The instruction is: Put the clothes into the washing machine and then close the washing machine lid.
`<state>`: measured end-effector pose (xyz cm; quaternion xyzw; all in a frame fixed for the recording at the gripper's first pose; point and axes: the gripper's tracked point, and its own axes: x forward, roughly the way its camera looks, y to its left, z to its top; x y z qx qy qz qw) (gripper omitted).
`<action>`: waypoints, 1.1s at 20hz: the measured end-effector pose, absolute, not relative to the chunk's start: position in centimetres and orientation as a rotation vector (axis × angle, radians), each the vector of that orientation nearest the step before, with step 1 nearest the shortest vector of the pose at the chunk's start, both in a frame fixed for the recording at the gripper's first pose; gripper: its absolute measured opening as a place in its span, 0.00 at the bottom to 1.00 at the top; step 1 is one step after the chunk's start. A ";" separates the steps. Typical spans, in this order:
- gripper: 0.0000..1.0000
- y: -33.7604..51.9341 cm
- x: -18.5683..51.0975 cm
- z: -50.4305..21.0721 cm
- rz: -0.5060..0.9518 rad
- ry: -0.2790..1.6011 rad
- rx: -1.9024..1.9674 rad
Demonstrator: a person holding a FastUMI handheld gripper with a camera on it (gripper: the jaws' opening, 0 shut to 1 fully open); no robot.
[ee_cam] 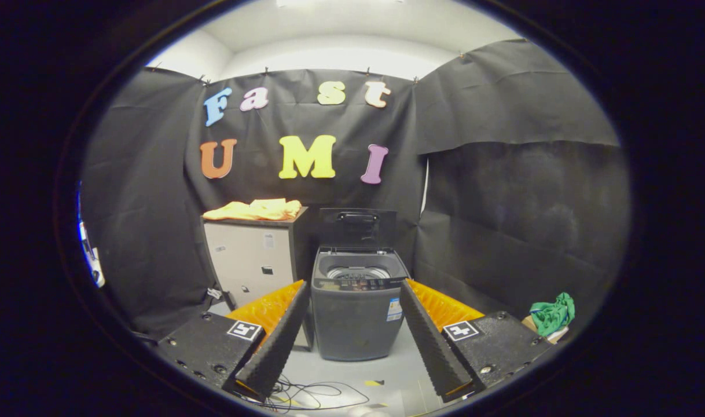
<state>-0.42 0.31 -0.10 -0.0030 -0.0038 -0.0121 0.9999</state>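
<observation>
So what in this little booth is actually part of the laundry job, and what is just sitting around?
Part of the job:
- washing machine, its lid standing open
- yellow clothes on the cabinet beside it
- gripper, fingers open, holding nothing, machine beyond them

Just lying about:
- cabinet under the clothes
- cables on the floor
- green cloth off to the side, possibly more laundry
</observation>
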 end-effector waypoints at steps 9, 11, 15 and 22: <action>0.99 0.7 0.7 0.1 -0.017 -0.002 -0.009; 0.99 1.2 1.5 0.3 -0.010 -0.009 -0.020; 0.99 1.9 3.3 1.4 0.000 -0.017 -0.014; 0.99 2.6 8.4 4.2 -0.004 -0.012 -0.013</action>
